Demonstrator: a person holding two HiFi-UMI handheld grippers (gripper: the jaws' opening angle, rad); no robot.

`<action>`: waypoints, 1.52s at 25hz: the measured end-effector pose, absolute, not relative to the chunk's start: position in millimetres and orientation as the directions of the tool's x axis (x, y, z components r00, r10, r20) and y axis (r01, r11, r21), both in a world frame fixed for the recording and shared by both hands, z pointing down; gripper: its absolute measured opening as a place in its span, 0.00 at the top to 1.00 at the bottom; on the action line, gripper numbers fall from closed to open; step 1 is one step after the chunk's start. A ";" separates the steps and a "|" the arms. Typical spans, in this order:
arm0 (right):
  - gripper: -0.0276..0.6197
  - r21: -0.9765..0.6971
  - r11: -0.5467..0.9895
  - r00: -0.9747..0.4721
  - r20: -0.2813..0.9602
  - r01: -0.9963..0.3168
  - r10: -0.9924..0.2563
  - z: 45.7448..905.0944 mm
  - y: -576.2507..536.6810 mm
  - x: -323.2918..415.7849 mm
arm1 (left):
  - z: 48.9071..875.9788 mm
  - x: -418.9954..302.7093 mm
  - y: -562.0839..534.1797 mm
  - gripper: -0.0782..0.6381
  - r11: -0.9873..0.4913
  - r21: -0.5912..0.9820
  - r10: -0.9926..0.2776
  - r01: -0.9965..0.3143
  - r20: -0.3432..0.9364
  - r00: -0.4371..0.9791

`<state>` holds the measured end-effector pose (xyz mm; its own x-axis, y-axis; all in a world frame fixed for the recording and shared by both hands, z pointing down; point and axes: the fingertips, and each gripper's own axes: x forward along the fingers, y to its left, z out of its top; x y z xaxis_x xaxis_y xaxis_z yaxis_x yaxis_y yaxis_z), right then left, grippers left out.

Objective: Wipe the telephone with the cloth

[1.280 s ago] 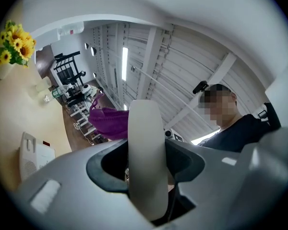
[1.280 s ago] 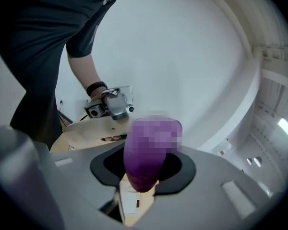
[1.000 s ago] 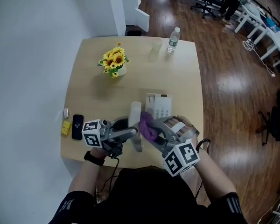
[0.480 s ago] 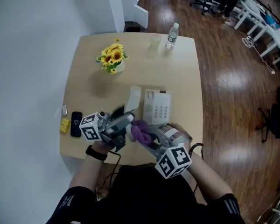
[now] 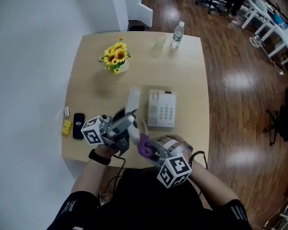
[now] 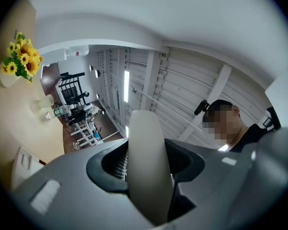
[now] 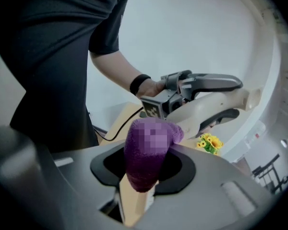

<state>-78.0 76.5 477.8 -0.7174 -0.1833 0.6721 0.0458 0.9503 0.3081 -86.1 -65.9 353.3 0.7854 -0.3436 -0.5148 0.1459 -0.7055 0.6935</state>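
Observation:
The white telephone base (image 5: 162, 108) lies on the wooden table (image 5: 187, 75). Its cream handset (image 5: 133, 102) is off the base, and my left gripper (image 5: 129, 128) is shut on it. In the left gripper view the handset (image 6: 146, 166) fills the gap between the jaws. My right gripper (image 5: 150, 148) is shut on a purple cloth (image 5: 144, 145), which presses against the handset's near end. In the right gripper view the cloth (image 7: 149, 147) bulges out of the jaws and touches the handset (image 7: 216, 107) held in the left gripper (image 7: 201, 83).
A pot of sunflowers (image 5: 116, 57) stands at the back left. A water bottle (image 5: 177, 34) and a glass (image 5: 159, 42) are at the far edge. A black mobile phone (image 5: 78, 126) and a yellow item (image 5: 67, 127) lie at the left edge. A cable (image 5: 117, 176) hangs below the near edge.
The cloth has slid down the handset towards its near end. Both grippers have drawn back towards the person, away from the telephone base.

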 end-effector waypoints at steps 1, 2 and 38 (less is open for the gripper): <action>0.75 0.298 0.954 -0.724 0.665 0.032 -0.183 477.3 76.1 -78.0 | 352.1 -86.6 -66.6 0.59 -0.708 0.691 -0.343 0.147 -0.518 0.783; 0.75 0.297 0.955 -0.727 0.657 0.005 -0.201 475.0 71.3 -76.0 | 351.3 -86.5 -66.5 0.59 -0.712 0.687 -0.339 0.146 -0.518 0.785; 0.75 0.204 0.892 -0.426 0.821 -0.404 -0.381 647.3 -203.3 -2.7 | 451.6 -113.8 -62.7 0.59 -0.564 0.813 -0.474 -0.145 -0.175 0.863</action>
<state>-2.7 -203.3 647.3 -0.4258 -0.3812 0.8206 -0.4041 0.8916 0.2045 -113.8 -62.7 451.6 0.8628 -0.4741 -0.1755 -0.1449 -0.5645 0.8126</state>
